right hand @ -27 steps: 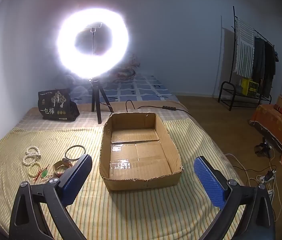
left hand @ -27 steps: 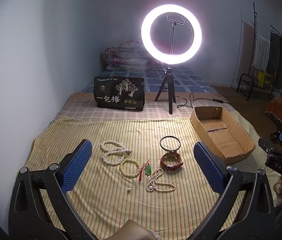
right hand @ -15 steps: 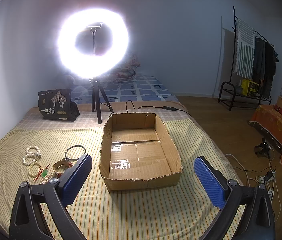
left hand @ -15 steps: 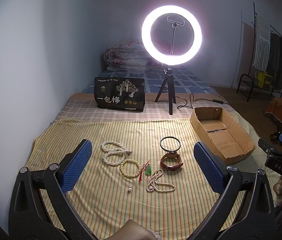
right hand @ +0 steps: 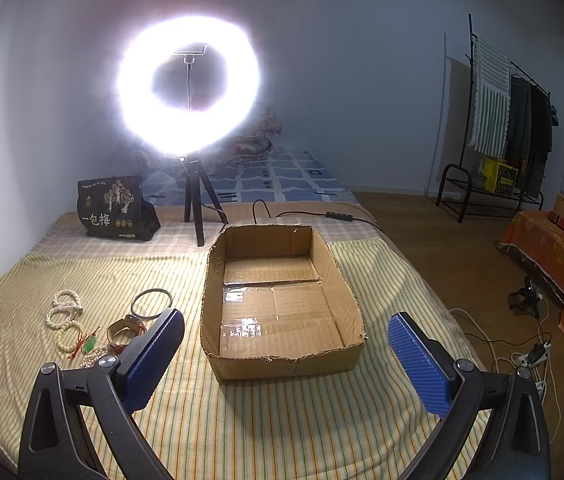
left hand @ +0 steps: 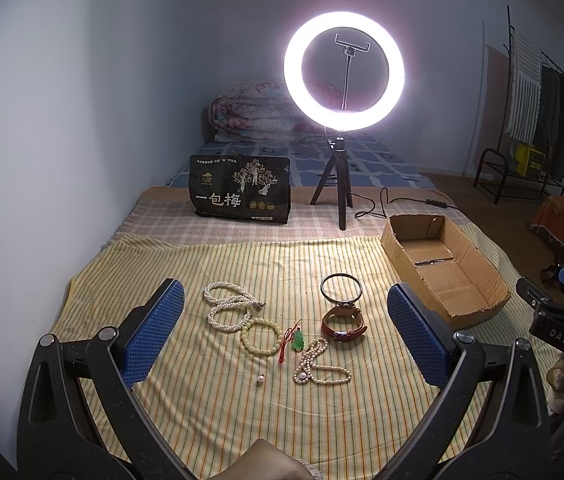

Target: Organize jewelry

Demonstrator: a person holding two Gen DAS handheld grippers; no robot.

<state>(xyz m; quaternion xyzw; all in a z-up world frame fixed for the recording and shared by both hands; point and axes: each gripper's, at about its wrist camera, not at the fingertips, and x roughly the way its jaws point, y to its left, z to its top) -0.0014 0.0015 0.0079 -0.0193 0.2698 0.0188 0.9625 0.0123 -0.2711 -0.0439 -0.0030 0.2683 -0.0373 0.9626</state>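
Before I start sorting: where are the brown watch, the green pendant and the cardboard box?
brown watch [left hand: 343, 322], left wrist view, on its leather strap.
green pendant [left hand: 298, 340], left wrist view, on the green stone.
cardboard box [right hand: 282, 364], right wrist view, on its near wall.

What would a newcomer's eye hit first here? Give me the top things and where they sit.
The glowing ring light on its tripod dominates, standing at the far end of the striped cloth. Next comes the empty cardboard box, open-topped on the cloth's right side. Left of it lies a loose cluster of jewelry: pearl strands, a black bangle and a brown watch, framed by the open left tongs.
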